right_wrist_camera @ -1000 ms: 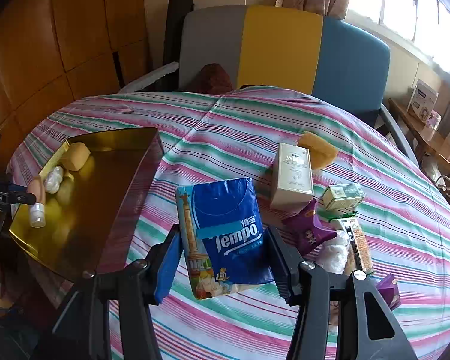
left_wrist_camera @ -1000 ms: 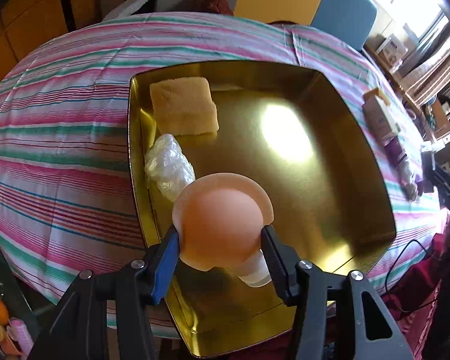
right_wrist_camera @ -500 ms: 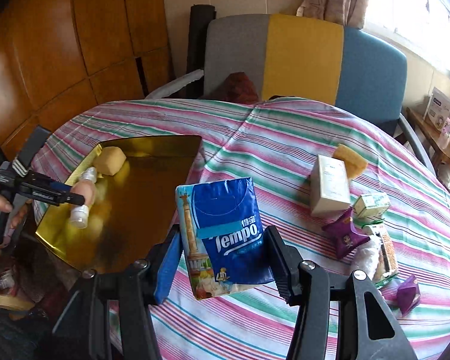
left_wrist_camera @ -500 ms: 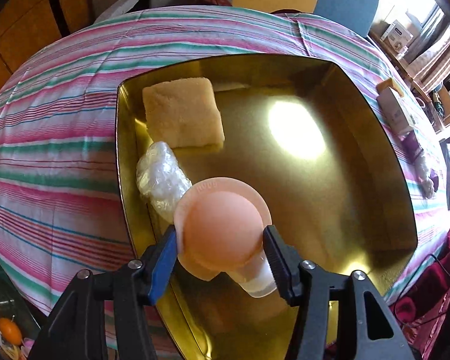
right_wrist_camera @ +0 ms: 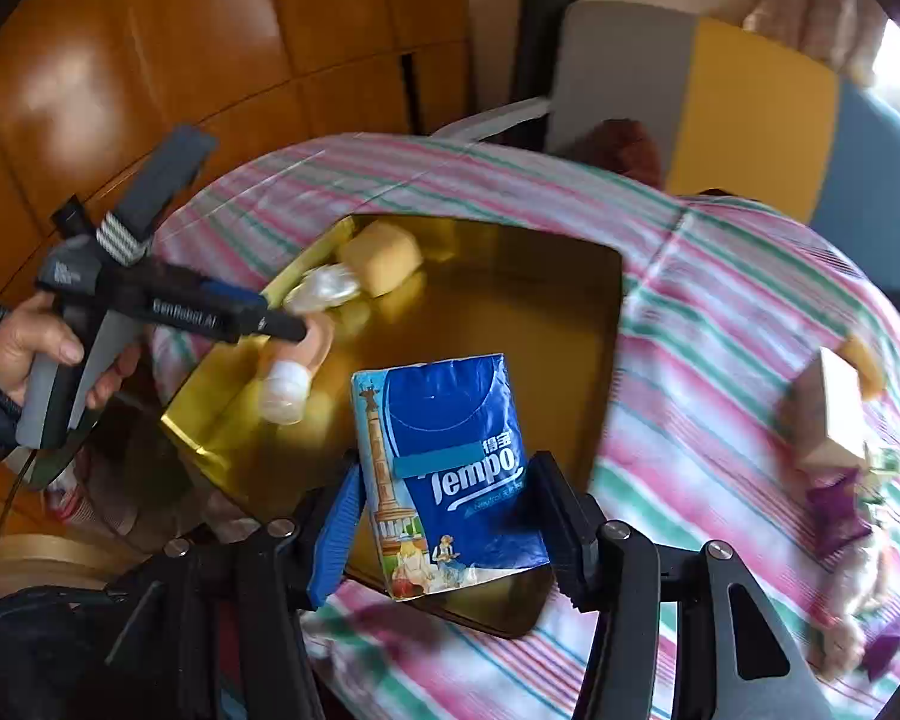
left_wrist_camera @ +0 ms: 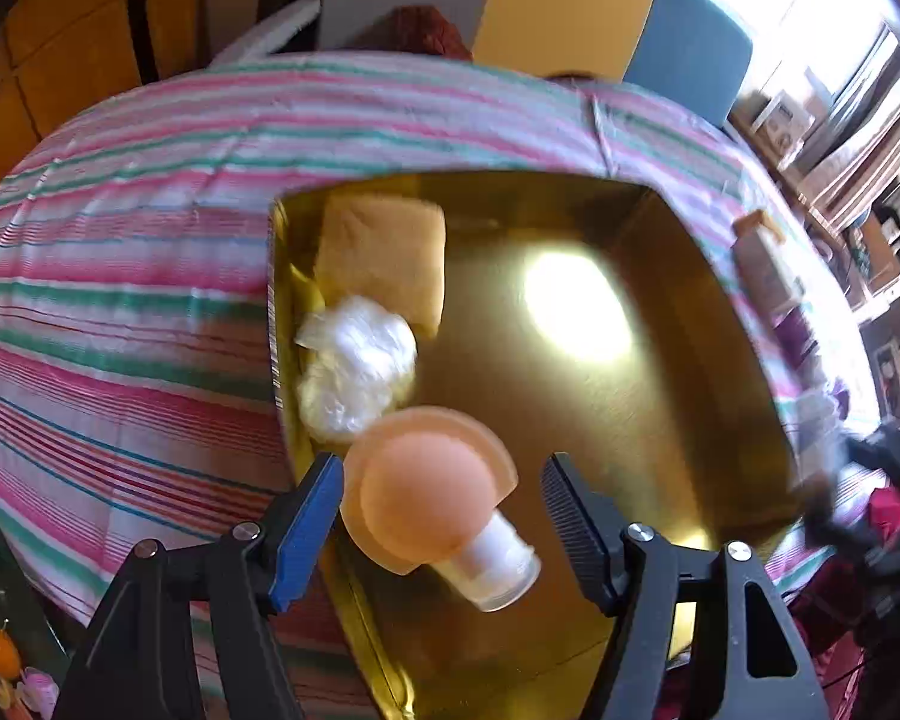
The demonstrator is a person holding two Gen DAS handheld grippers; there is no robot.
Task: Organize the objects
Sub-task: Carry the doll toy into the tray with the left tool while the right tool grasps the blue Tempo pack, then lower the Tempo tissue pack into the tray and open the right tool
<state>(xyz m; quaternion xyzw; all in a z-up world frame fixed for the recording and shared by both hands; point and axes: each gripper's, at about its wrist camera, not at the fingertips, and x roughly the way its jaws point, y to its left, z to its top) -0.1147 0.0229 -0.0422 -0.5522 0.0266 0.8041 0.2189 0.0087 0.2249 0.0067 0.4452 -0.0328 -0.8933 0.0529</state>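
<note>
A small clear bottle with a wide peach cap (left_wrist_camera: 432, 498) lies in the gold tray (left_wrist_camera: 660, 420), next to a crumpled plastic bag (left_wrist_camera: 354, 366) and a yellow sponge (left_wrist_camera: 384, 258). My left gripper (left_wrist_camera: 444, 468) straddles the bottle; its jaws are opening and gaps show on both sides of the cap. My right gripper (right_wrist_camera: 444, 468) is shut on a blue Tempo tissue pack (right_wrist_camera: 450, 456), held upright over the tray's near edge (right_wrist_camera: 510, 300). In the right wrist view the left gripper (right_wrist_camera: 294, 330) hangs over the bottle (right_wrist_camera: 288, 384), held by a hand (right_wrist_camera: 24, 348).
The tray sits on a round table with a striped cloth (left_wrist_camera: 126, 252). Right of the tray lie a cream box (right_wrist_camera: 834, 402), another yellow sponge (right_wrist_camera: 864, 360), a purple packet (right_wrist_camera: 834, 516) and other small packets. A grey, yellow and blue chair (right_wrist_camera: 750, 90) stands behind the table.
The left jaws have spread off the bottle's cap, leaving it lying in the tray. The right gripper has carried the tissue pack left, from over the cloth to over the tray.
</note>
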